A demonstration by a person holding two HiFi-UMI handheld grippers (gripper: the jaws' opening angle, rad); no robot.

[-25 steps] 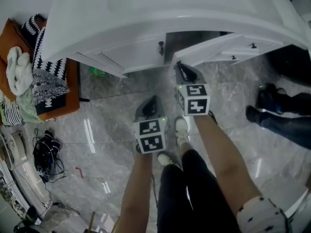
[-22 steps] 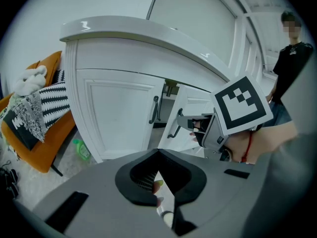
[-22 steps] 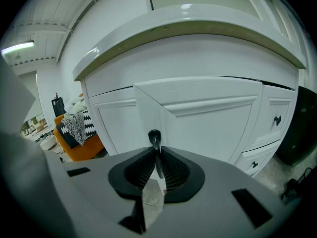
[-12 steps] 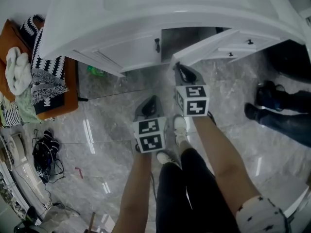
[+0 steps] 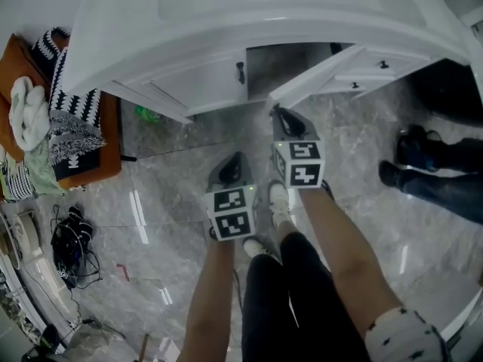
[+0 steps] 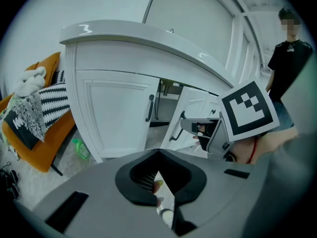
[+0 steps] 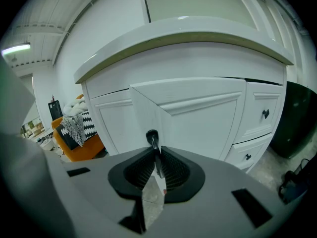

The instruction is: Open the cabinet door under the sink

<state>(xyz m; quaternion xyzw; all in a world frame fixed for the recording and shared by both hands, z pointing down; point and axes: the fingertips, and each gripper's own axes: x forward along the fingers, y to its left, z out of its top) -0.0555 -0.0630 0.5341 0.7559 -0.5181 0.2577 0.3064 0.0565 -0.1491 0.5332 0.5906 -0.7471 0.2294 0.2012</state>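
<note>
Nearest, the left gripper (image 6: 159, 153) is hanging shut and empty. At its one o'clock the right gripper (image 7: 155, 155) is pinching the black handle (image 7: 151, 137), jaws narrowly parted around it. The right cabinet door (image 5: 321, 72) is standing partly open (more swing probably remaining), free edge pointing toward seven o'clock in the head view, handle running twelve to six. Beyond, the left door (image 5: 200, 78) is sitting closed.
</note>
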